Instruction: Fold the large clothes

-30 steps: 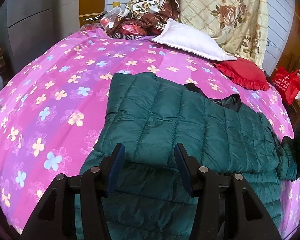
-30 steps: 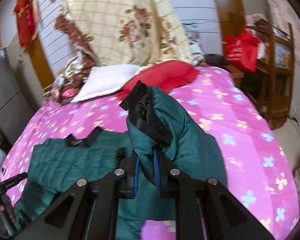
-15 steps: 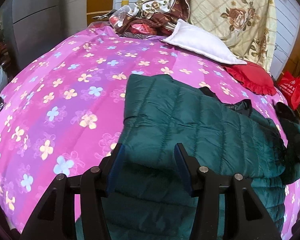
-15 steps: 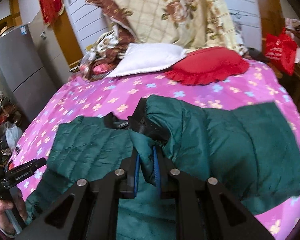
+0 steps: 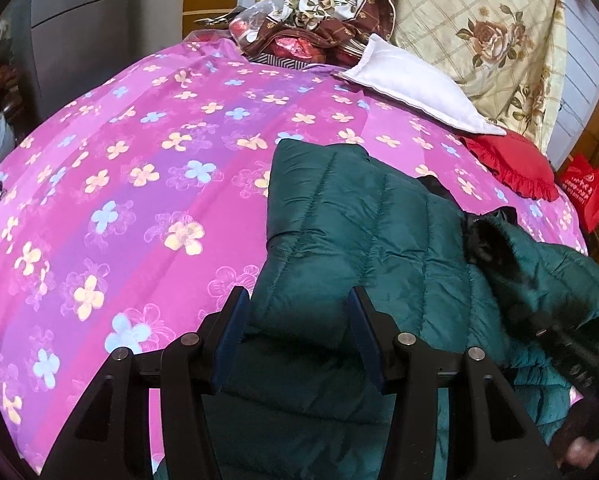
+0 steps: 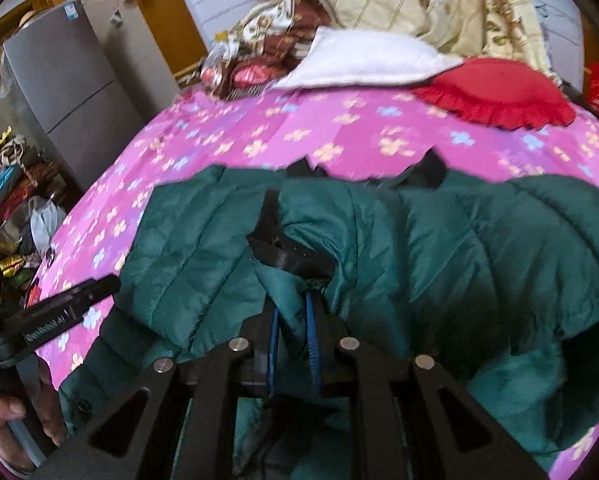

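A dark green quilted puffer jacket (image 5: 363, 240) lies on the pink flowered bedspread (image 5: 139, 168). It also shows in the right wrist view (image 6: 479, 248). My left gripper (image 5: 297, 320) is open, its fingers either side of a folded sleeve end, just above it. My right gripper (image 6: 293, 320) is shut on the jacket's black-cuffed sleeve (image 6: 291, 256) and holds it over the jacket's body. That sleeve shows at the right of the left wrist view (image 5: 539, 272).
A white pillow (image 5: 415, 84), a red cushion (image 5: 515, 168) and a floral quilt (image 5: 483, 32) lie at the bed's head. A pile of clutter (image 5: 299, 36) sits at the far edge. A grey fridge (image 6: 71, 92) stands left of the bed.
My right gripper has carried the sleeve leftward and down across the jacket's body. My left gripper has shifted left; its jaws stay open over the folded sleeve.
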The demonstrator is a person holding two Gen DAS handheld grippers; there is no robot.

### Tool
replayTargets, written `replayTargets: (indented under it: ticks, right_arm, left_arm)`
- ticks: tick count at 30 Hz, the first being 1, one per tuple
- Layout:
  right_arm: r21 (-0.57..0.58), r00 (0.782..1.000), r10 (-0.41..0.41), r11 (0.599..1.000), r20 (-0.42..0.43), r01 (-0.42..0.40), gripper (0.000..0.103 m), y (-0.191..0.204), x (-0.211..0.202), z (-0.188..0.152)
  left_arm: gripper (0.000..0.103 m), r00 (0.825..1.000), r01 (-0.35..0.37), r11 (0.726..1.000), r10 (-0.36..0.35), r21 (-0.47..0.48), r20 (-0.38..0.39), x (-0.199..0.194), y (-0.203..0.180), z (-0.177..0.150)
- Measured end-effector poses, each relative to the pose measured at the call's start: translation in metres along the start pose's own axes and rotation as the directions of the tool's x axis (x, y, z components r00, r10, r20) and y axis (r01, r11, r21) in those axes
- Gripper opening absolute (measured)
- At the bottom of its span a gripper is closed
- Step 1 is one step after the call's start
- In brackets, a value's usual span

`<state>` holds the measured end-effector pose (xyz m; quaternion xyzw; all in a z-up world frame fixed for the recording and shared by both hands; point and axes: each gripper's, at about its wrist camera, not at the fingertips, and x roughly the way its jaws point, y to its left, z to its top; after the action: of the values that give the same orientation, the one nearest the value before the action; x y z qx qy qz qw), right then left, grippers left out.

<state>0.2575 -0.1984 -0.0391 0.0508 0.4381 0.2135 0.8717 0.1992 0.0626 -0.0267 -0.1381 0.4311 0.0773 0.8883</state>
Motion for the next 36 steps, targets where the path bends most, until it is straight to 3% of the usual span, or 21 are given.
replayTargets:
  ticks: [3, 5, 6, 7, 11, 14, 16, 20, 27, 33, 34, 36]
  right_arm:
    - [0.006, 1.0, -0.008, 1.0, -0.022, 0.009, 0.017, 0.004, 0.012, -0.004]
    - [-0.004, 0.999, 0.0, 1.0, -0.034, 0.0, 0.035, 0.008, 0.011, -0.004]
    - [-0.007, 0.999, 0.015, 1.0, -0.038, -0.015, 0.054, 0.009, 0.006, -0.004]
    - [-0.009, 0.999, 0.02, 1.0, -0.037, -0.02, 0.066, 0.011, 0.002, -0.004]
    - [-0.048, 1.0, 0.018, 0.999, 0.01, -0.017, 0.066, 0.012, -0.042, -0.007]
    - [-0.053, 0.998, -0.004, 0.999, 0.056, 0.007, 0.073, 0.0, -0.083, -0.01]
    - [-0.046, 0.995, -0.032, 0.998, 0.096, 0.037, 0.077, -0.014, -0.113, -0.015]
    - [0.012, 0.983, -0.105, 0.994, 0.147, 0.105, 0.079, -0.05, -0.156, -0.024]
    - [0.138, 0.965, -0.202, 0.974, 0.165, 0.18, 0.079, -0.119, -0.202, -0.044]
    - [0.214, 0.966, -0.217, 0.959, 0.143, 0.184, 0.079, -0.153, -0.206, -0.063]
    - [0.223, 0.967, -0.215, 0.958, 0.136, 0.182, 0.079, -0.156, -0.202, -0.065]
    - [0.23, 0.969, -0.211, 0.957, 0.129, 0.178, 0.079, -0.16, -0.199, -0.067]
  left_arm:
    - [0.029, 1.0, 0.03, 0.999, -0.03, -0.026, 0.005, -0.003, 0.002, 0.0]
    - [0.029, 0.999, 0.054, 0.998, -0.053, -0.041, 0.012, -0.009, 0.002, 0.001]
    - [0.029, 0.998, 0.064, 0.997, -0.064, -0.046, 0.015, -0.012, 0.001, 0.001]
    - [0.029, 0.997, 0.079, 0.996, -0.078, -0.051, 0.02, -0.015, -0.001, 0.002]
    - [0.029, 0.987, 0.155, 0.986, -0.153, -0.066, 0.038, -0.028, -0.01, 0.004]
    - [0.033, 0.977, 0.213, 0.975, -0.211, -0.066, 0.031, -0.033, -0.026, 0.004]
    - [0.038, 0.972, 0.233, 0.971, -0.231, -0.057, 0.029, -0.034, -0.038, 0.004]
    - [0.039, 0.966, 0.256, 0.966, -0.257, -0.042, -0.02, -0.02, -0.071, 0.003]
    - [0.039, 0.98, 0.192, 0.981, -0.191, 0.015, -0.047, 0.01, -0.12, 0.005]
    - [0.039, 0.985, 0.156, 0.987, -0.153, 0.027, -0.078, 0.029, -0.137, 0.005]
    - [0.037, 0.983, 0.167, 0.986, -0.165, 0.021, -0.078, 0.03, -0.136, 0.004]
    - [0.005, 0.973, 0.216, 0.976, -0.215, 0.004, -0.079, 0.032, -0.134, 0.004]
